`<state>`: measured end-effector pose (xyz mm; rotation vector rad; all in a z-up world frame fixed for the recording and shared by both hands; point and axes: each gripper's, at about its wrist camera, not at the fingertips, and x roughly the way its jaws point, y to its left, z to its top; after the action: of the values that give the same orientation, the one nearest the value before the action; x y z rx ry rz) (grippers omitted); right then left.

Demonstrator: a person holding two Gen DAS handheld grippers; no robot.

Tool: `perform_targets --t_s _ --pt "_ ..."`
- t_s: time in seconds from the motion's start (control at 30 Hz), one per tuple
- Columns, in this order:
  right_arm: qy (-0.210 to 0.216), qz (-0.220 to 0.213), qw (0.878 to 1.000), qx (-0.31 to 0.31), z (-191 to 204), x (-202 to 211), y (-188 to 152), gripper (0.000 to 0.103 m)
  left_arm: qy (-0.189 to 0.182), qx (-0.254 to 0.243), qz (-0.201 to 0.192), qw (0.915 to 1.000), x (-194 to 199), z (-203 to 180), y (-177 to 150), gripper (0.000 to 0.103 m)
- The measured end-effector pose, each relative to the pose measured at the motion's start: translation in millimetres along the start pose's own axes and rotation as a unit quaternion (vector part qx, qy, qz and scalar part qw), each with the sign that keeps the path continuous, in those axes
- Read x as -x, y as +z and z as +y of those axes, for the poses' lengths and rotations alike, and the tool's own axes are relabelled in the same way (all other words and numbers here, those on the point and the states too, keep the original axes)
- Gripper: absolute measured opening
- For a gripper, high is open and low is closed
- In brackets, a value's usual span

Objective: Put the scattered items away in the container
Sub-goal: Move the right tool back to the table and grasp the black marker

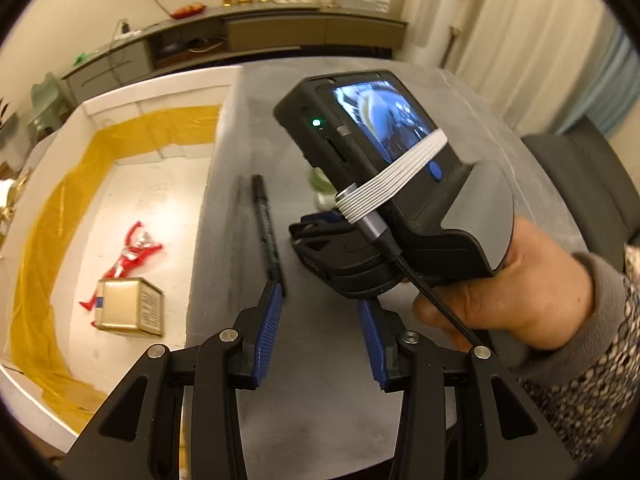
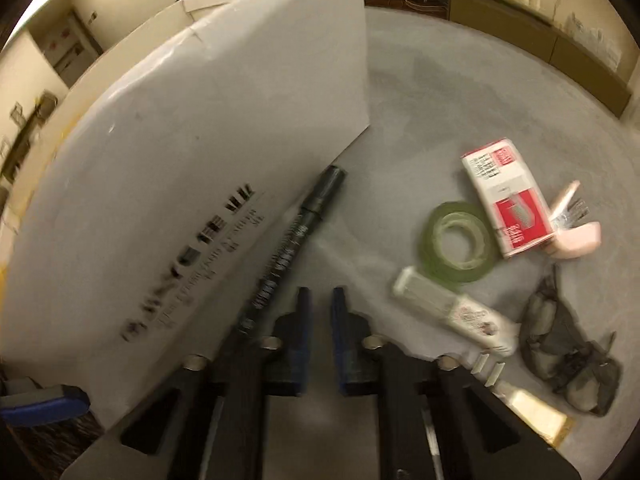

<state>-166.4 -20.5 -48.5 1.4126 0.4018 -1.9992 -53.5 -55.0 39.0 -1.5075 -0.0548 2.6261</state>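
A white box [image 1: 120, 184] lined with yellow film stands on the grey table [image 1: 320, 400]; inside lie a red figure [image 1: 132, 252] and a gold tin [image 1: 130, 306]. A black marker [image 1: 267, 228] lies on the table beside the box wall. My left gripper [image 1: 320, 312] is open and empty just short of the marker's near end. My right gripper [image 2: 320, 300] hovers low over the table with its jaws a small gap apart and nothing between them; the marker [image 2: 292, 240] lies just left of it against the box wall [image 2: 200, 160].
Right of the right gripper lie a green tape roll [image 2: 456, 240], a red-and-white box [image 2: 508, 196], a pink item [image 2: 576, 236], a white tube [image 2: 452, 308], a dark mesh pouch [image 2: 568, 344] and a gold piece [image 2: 532, 408]. The right hand-held unit [image 1: 400, 184] fills the left view's centre.
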Motion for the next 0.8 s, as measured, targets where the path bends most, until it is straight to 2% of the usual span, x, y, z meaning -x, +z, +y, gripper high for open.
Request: perform_targets --t_s 0.03,0.1,0.2,0.3,0.37,0.47,0.53,0.6,0.63,0.67,0.73,0.77,0.8 --pt "-0.009 0.003 1.0 0.005 -2.7 2.4 -3.7 0.008 -0.004 -0.001 0.0 1.0 -0.1 -2.2 0.5 0.056" --pt "-0.01 0.004 1.0 0.001 -11.3 10.7 -10.6 0.008 -0.012 -0.002 -0.002 0.9999 0.7 -5.4 1.5 0.057" --pt "0.037 -0.015 0.999 -0.021 -22.4 25.1 -14.7 0.011 -0.021 0.01 -0.005 0.9997 5.4 -1.5 2.5 0.057" --pt "0.037 -0.016 0.999 -0.017 -17.7 22.5 -7.6 0.025 -0.027 0.012 0.004 0.9996 6.2 0.7 -0.7 0.057" --pt "0.031 -0.009 0.999 -0.002 -9.7 14.0 -0.4 0.036 -0.014 0.003 0.005 0.9999 6.0 -0.8 -7.0 0.057" --pt "0.037 -0.009 0.999 0.011 0.1 -2.4 11.4 0.039 -0.01 -0.002 0.0 0.9999 10.2 -0.1 -14.6 0.056" --pt "0.052 -0.016 0.998 0.021 5.4 -7.9 16.2 0.039 -0.011 -0.002 -0.001 0.9999 12.3 2.7 -16.6 0.056" --pt "0.038 -0.009 0.998 0.039 8.3 -5.4 14.7 0.038 -0.014 0.004 -0.002 0.9999 13.2 6.5 -15.9 0.056" --pt "0.031 -0.006 0.998 0.047 9.7 -4.2 14.0 0.034 -0.019 0.012 -0.002 0.9998 13.7 8.9 -14.1 0.056" --pt "0.018 0.0 0.998 0.057 10.3 -3.1 12.2 0.029 -0.023 0.019 -0.003 0.9995 14.1 11.4 -12.3 0.056" --pt "-0.052 0.02 0.995 0.083 6.1 -2.1 1.7 0.022 -0.036 0.037 -0.005 0.9986 17.4 17.2 -7.8 0.056" --pt "-0.067 0.024 0.994 0.084 1.7 -2.5 -2.5 0.022 -0.043 0.044 -0.006 0.9981 19.4 19.7 -5.5 0.056" --pt "-0.058 0.024 0.996 0.069 -6.6 -0.6 -6.1 0.022 -0.047 0.046 -0.009 0.9978 21.4 20.0 -3.9 0.056"
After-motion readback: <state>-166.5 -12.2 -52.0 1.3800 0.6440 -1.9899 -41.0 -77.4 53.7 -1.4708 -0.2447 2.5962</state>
